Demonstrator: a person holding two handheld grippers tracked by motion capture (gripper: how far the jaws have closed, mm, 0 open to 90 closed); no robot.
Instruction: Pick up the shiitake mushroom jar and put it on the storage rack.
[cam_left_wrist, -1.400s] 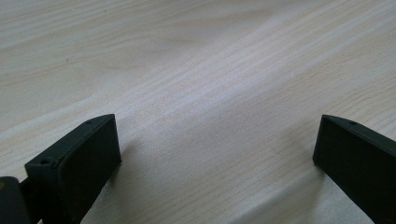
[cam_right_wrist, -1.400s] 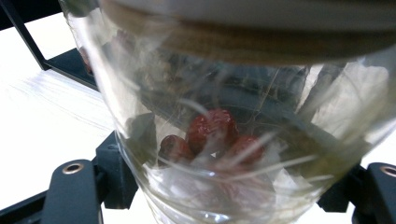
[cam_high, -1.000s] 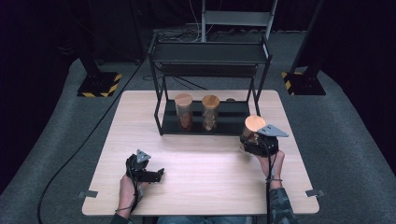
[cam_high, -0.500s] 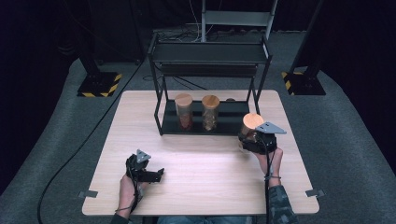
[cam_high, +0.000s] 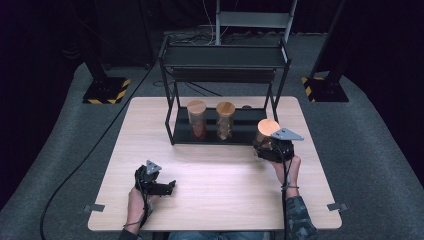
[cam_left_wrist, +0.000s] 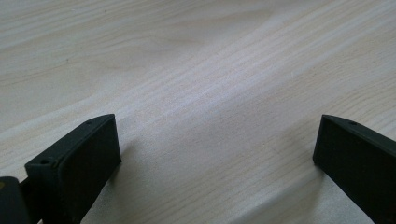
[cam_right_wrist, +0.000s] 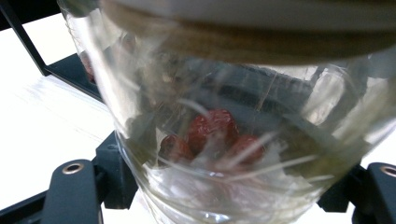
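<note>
Wood table (cam_high: 215, 200) | 3 jars: 2 on rack (cam_high: 222, 131), 1 in R tool (cam_high: 272, 146)

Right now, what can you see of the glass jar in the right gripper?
The glass jar is clear, round-walled and capped by a round wooden lid. Red dried fruits, perhaps dates, lie at its bottom with pale strands. The right gripper is shut on it, a black jaw on each side. It seems roughly upright, at the right end of the black rack's lower shelf; whether it rests on anything is unclear.
</note>
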